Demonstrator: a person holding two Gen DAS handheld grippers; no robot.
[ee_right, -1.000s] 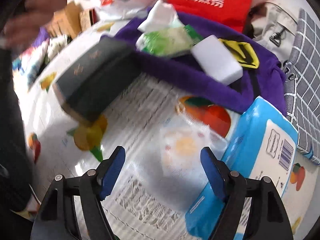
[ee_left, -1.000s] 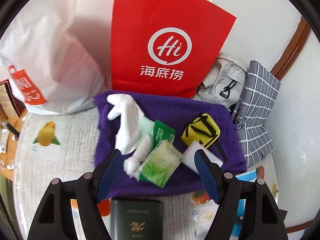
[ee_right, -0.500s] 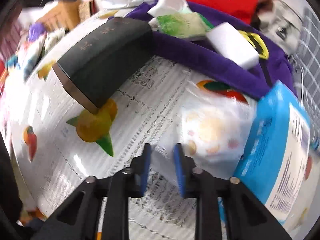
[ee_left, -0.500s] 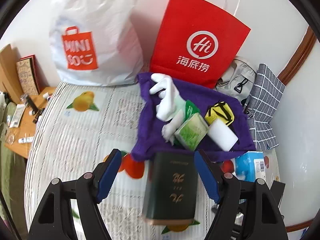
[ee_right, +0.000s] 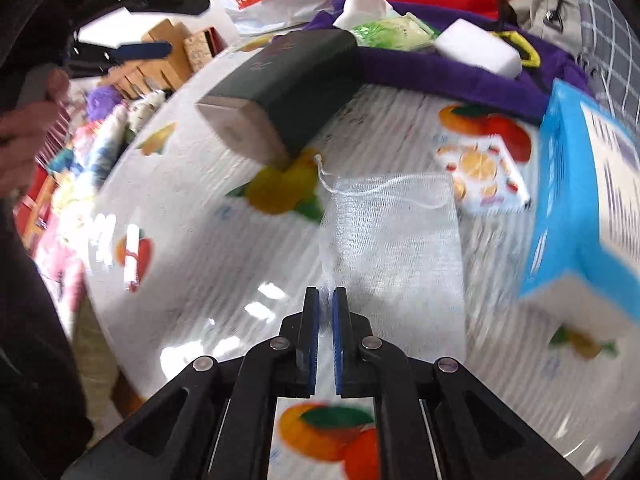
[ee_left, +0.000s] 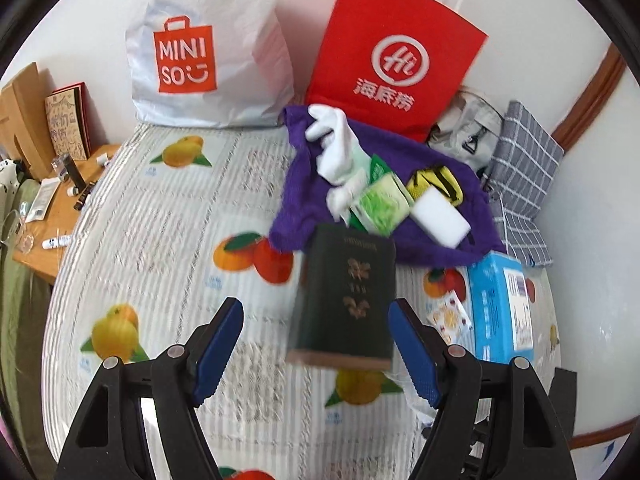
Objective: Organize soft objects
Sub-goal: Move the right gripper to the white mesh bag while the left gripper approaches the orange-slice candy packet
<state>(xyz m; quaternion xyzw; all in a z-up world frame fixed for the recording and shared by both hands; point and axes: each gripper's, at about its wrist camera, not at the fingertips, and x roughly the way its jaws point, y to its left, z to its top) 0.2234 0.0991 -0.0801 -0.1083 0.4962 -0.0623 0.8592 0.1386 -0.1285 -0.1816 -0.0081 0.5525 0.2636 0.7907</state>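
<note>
A purple cloth (ee_left: 384, 152) lies by the red bag and carries a white glove (ee_left: 336, 148), a green tissue pack (ee_left: 382, 202), a white sponge (ee_left: 440, 218) and a yellow pouch (ee_left: 438, 178). My right gripper (ee_right: 326, 300) is shut on the near corner of a white mesh bag (ee_right: 394, 236) and holds it lifted above the fruit-print tablecloth. A small fruit-print packet (ee_right: 482, 174) lies just behind it. My left gripper (ee_left: 316, 344) is open and empty, above the table, with a dark green box (ee_left: 346, 296) between its fingers further off.
A blue tissue box (ee_right: 580, 200) stands at the right, close to the mesh bag. A red paper bag (ee_left: 394, 52) and a white Miniso bag (ee_left: 208, 48) lean on the wall. A grey checked cushion (ee_left: 524, 164) lies at the far right. A cluttered wooden desk (ee_left: 60, 208) is left.
My right gripper closed on the mesh bag and lifted it off the fruit-print packet. My left gripper pulled back from the purple cloth, still open.
</note>
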